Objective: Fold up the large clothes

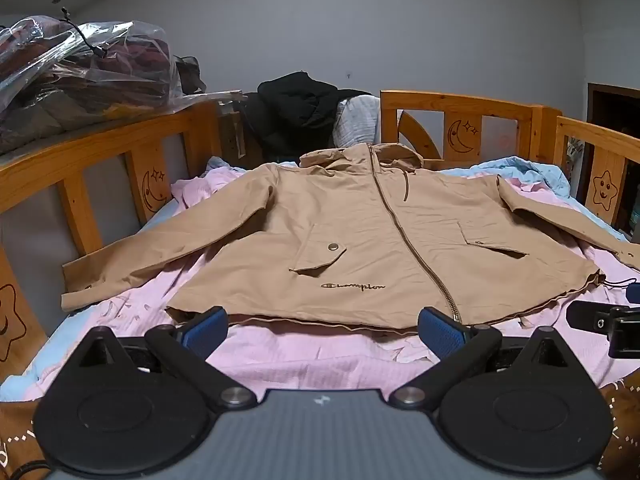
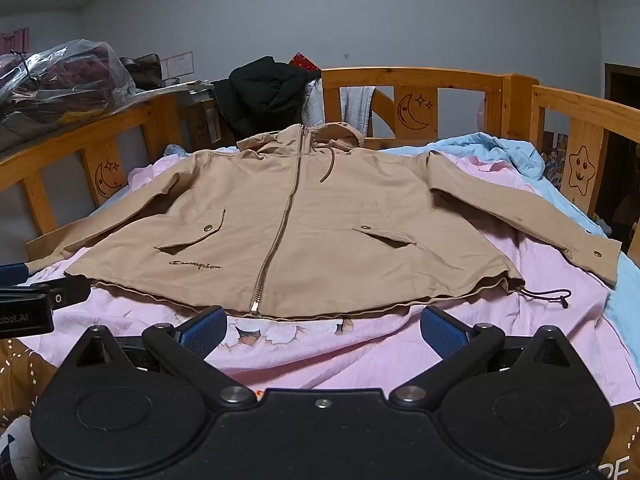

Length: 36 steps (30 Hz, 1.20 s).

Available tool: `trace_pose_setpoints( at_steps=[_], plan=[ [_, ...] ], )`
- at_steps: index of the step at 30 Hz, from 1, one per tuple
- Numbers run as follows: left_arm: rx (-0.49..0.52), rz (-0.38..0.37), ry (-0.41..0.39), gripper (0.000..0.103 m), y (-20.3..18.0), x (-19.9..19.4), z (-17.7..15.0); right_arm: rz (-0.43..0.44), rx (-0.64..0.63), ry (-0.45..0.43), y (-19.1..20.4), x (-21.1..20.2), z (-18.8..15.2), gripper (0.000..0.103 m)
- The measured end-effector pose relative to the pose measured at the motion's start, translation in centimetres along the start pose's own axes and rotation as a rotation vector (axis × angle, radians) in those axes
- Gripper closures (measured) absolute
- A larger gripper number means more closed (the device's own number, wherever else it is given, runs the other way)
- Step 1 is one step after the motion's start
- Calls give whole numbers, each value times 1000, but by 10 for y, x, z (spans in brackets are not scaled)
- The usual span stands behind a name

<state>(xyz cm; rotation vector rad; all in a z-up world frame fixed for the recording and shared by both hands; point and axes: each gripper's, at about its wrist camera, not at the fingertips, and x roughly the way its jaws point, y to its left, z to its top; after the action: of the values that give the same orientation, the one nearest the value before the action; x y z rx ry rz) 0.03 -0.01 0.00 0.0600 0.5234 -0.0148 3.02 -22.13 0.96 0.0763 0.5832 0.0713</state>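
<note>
A tan hooded zip jacket [image 1: 360, 240] lies flat and face up on the pink sheet [image 1: 320, 356], sleeves spread out to both sides, hood at the far end. It also shows in the right wrist view [image 2: 320, 232]. My left gripper [image 1: 322, 330] is open and empty, just short of the jacket's near hem, left of the zipper end. My right gripper [image 2: 322, 330] is open and empty, just short of the hem near the zipper end. Each gripper's body shows at the edge of the other's view.
The bed has a wooden rail [image 1: 460, 108] with moon and star carvings around three sides. A black garment [image 1: 296, 108] hangs over the far rail. A clear plastic bag of clothes [image 1: 80, 72] sits beyond the left rail. A blue blanket [image 2: 500, 152] lies at far right.
</note>
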Motion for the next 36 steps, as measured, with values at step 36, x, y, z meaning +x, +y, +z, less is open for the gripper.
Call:
trace_pose_setpoints(
  at_steps=[36],
  plan=[
    [4, 2, -8, 0, 0, 0, 0, -2, 3, 2, 1, 0, 1, 0]
  ],
)
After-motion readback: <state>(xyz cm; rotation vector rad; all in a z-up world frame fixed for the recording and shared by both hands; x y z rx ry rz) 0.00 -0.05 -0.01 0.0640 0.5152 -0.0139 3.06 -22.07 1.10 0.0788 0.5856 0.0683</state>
